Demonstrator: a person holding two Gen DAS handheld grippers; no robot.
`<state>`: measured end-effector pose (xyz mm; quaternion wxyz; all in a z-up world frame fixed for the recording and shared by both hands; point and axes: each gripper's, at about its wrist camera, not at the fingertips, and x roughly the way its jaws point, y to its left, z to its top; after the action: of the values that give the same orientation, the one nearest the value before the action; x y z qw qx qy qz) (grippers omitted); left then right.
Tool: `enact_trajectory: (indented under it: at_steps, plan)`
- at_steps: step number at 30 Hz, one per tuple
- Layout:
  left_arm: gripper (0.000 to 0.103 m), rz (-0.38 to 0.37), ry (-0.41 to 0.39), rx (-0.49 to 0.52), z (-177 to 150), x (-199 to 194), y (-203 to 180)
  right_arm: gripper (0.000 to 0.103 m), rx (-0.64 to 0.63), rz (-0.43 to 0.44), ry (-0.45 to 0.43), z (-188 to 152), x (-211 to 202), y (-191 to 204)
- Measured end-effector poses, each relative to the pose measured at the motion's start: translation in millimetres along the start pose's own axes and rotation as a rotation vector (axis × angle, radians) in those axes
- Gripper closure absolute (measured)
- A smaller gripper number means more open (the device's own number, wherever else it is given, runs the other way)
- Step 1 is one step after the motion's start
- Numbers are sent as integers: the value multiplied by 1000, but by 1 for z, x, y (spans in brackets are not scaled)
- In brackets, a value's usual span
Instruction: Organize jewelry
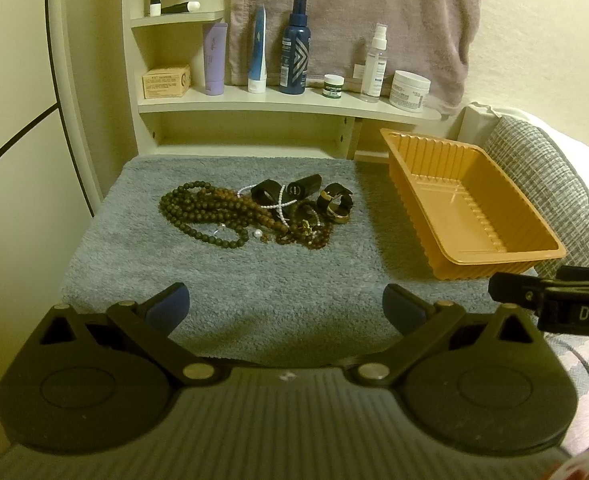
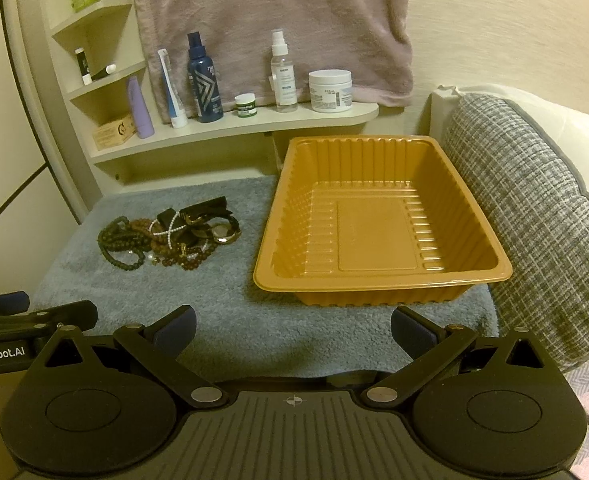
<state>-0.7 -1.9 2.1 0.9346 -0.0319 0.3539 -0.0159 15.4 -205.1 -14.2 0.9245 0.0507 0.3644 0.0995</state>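
Observation:
A tangled pile of jewelry (image 1: 254, 212) lies on the grey-blue towel (image 1: 254, 288): dark bead necklaces (image 1: 198, 216), brown bead strands, a white pearl strand, black straps and a gold-rimmed watch (image 1: 336, 204). The pile also shows in the right wrist view (image 2: 170, 240). An empty orange plastic tray (image 1: 466, 208) stands to its right, and fills the middle of the right wrist view (image 2: 378, 224). My left gripper (image 1: 286, 308) is open and empty, hovering short of the pile. My right gripper (image 2: 294, 330) is open and empty, just in front of the tray.
A curved shelf (image 1: 286, 104) behind the towel carries bottles, tubes, jars and a small box. A pink towel (image 1: 354, 12) hangs on the wall above. A grey woven cushion (image 2: 534, 216) lies right of the tray.

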Motion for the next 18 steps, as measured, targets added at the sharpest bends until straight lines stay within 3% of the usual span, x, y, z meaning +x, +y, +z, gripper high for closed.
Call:
enact_trajectory:
  at_steps: [18]
  plan:
    - [1, -3, 0, -2, 0, -1, 1, 0, 1, 0, -2, 0, -1, 0]
